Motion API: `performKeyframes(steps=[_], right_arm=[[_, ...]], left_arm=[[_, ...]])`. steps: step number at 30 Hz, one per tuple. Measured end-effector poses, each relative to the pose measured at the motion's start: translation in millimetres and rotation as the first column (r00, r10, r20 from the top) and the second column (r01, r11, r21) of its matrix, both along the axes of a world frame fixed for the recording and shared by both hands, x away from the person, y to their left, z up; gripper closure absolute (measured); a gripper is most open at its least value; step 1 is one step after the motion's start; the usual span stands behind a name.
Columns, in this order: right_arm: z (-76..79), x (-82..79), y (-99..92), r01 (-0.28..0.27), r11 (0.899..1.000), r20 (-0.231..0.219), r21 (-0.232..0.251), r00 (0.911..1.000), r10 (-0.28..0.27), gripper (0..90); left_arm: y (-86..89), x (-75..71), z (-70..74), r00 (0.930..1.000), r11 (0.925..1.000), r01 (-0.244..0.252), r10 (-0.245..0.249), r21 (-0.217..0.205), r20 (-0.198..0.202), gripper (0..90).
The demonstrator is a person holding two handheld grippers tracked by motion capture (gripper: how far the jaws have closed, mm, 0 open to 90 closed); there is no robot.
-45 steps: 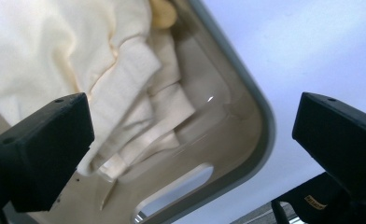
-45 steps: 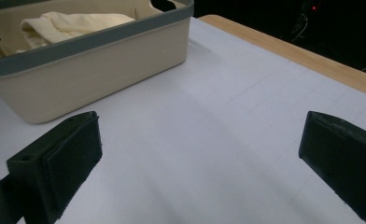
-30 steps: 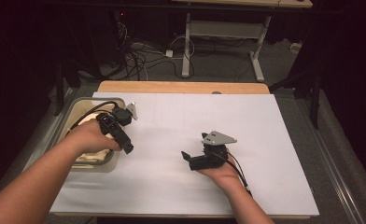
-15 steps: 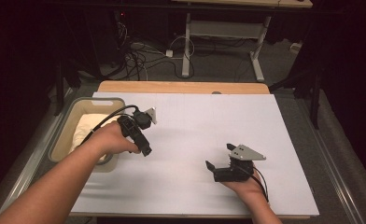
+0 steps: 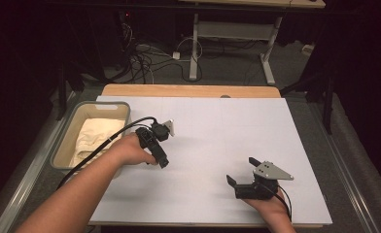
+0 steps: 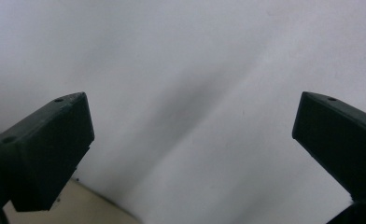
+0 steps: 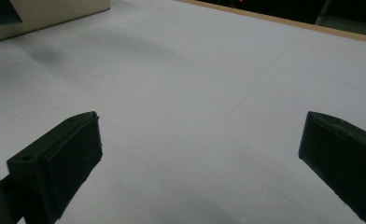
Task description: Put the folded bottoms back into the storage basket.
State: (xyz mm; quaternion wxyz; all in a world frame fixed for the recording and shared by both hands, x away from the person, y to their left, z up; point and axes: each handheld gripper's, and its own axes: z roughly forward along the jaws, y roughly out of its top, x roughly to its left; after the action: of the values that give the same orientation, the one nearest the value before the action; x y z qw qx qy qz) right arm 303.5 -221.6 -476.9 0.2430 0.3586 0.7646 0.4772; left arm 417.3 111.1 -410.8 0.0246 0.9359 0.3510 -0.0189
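My left gripper (image 5: 158, 144) is held over the white sheet (image 5: 217, 131), just right of a grey bin (image 5: 62, 151). Its jaws point down at the sheet and stand wide apart with nothing between them, as the left gripper view (image 6: 190, 135) shows close up. My right gripper (image 5: 242, 172) rests low near the front right of the sheet, a grey three-cornered plate on top. It is open and empty, and in the right gripper view (image 7: 200, 144) it faces across the bare sheet toward the bin (image 7: 45, 11).
The bin holds a folded white cloth (image 5: 94, 138) and sits off the sheet's left edge. A strip of wooden tabletop (image 5: 188, 91) shows behind the sheet. Cables and a desk frame (image 5: 198, 43) lie on the dark floor beyond.
My left gripper has moved right, from over the bin out onto the sheet. My right gripper has drifted right and nearer the front edge. Both stay open.
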Motion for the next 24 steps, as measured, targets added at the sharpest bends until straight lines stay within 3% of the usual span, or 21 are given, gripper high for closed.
performKeyframes(steps=[9,15,20,24], right_arm=[[-1.6,-1.9,2.3,-0.009,1.000,0.002,-0.001,1.0000,0.009,0.7],[-1.5,-2.1,1.5,-0.009,1.000,0.005,-0.001,0.9999,0.009,0.7],[-1.2,-2.7,1.0,-0.008,1.000,0.008,0.001,0.9999,0.008,0.7],[-1.0,-2.9,0.6,-0.007,1.000,0.010,0.005,0.9999,0.007,0.7]], left_arm=[[-3.9,4.1,-29.7,0.9997,1.0000,0.003,-0.003,-0.008,-0.024,0.0],[3.6,-1.3,-38.3,0.9996,0.9948,-0.006,0.009,-0.102,0.028,0.0],[11.8,-8.6,-42.9,0.9956,0.9784,-0.011,0.030,-0.206,0.089,0.0],[20.0,-11.6,-48.5,0.9872,0.9547,-0.034,0.079,-0.295,0.139,0.0]])
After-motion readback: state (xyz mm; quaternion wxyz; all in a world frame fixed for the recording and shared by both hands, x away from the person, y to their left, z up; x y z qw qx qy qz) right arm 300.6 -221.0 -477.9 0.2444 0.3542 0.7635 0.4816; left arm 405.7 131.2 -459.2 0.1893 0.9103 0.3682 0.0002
